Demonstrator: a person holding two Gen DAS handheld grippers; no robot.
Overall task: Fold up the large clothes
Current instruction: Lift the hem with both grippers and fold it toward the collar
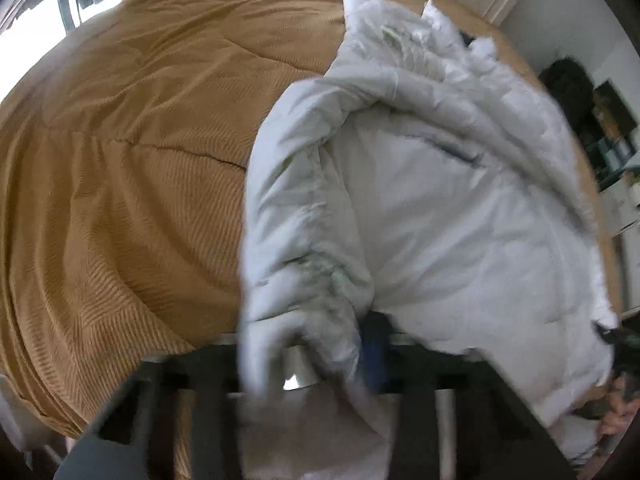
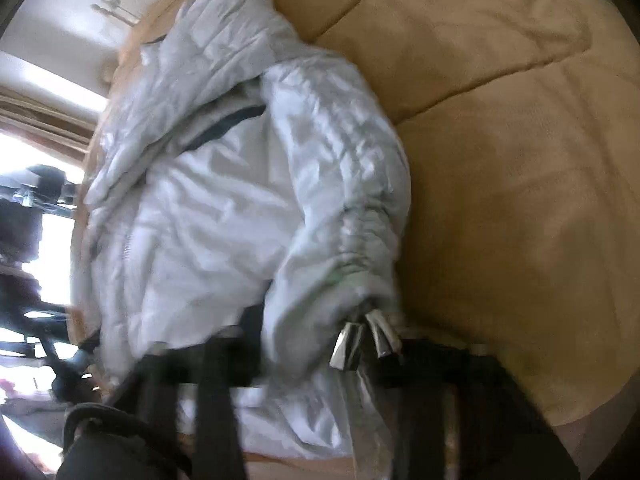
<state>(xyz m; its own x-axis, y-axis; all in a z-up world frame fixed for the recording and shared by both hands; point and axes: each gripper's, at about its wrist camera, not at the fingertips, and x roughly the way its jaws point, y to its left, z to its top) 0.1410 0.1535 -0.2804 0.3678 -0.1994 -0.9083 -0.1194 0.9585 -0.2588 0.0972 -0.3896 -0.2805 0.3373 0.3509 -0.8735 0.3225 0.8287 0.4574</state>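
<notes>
Jacket (image 1: pixel 460 208), white and puffy, lies crumpled on the tan bedspread (image 1: pixel 132 168), bunched toward the bed's near edge with its length running away from me toward the far edge. Each sleeve cuff sits right at my fingers. My left gripper (image 1: pixel 320 360) is buried in cuff fabric and looks clamped on the left sleeve (image 1: pixel 292 240). My right gripper (image 2: pixel 364 340) has its metal tips pinched on the right sleeve (image 2: pixel 352 216) cuff. Broad open bedspread lies outside each sleeve; I judge that gives room to spread them.
</notes>
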